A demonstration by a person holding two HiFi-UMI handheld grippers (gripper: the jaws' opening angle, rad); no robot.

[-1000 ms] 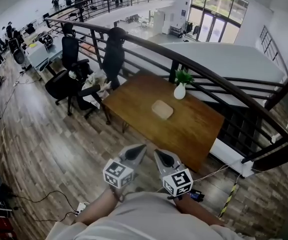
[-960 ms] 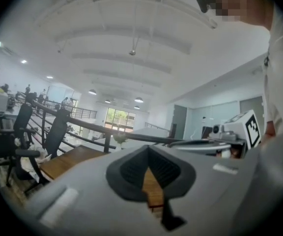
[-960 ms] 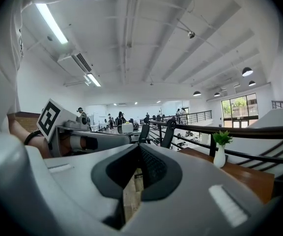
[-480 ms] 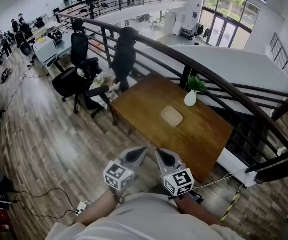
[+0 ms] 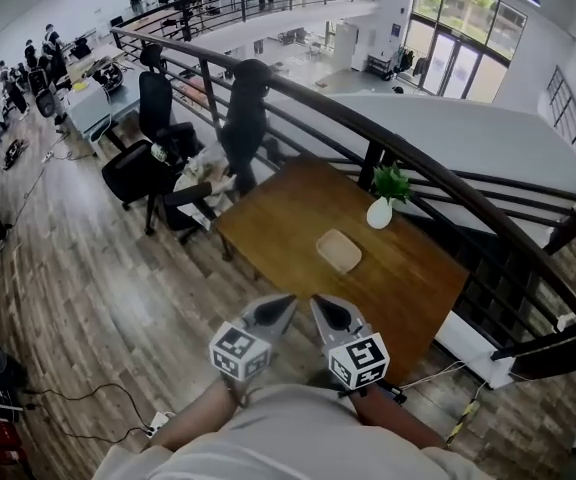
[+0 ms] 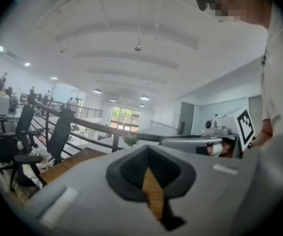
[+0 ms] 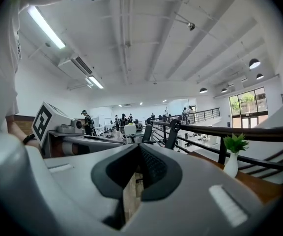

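I hold both grippers close to my chest, side by side, pointing forward. The left gripper (image 5: 278, 304) (image 6: 149, 152) is shut with nothing between its jaws. The right gripper (image 5: 321, 306) (image 7: 139, 151) is shut too and holds nothing. Ahead of them and lower stands a brown wooden table (image 5: 278, 208) (image 6: 68, 162). On it lie a pale tan tray (image 5: 339, 251) and a white vase with a green plant (image 5: 381, 211) (image 7: 231, 162) (image 6: 130, 140). Neither gripper touches anything.
A dark curved railing (image 5: 388, 143) runs behind the table along the balcony edge. Black office chairs (image 5: 148, 158) stand left of the table. Cables and a power strip (image 5: 158, 418) lie on the wooden floor. Several people work at desks far left.
The head view has shifted slightly, so the table sits a little further right and nearer. Both grippers keep their pose and stay shut.
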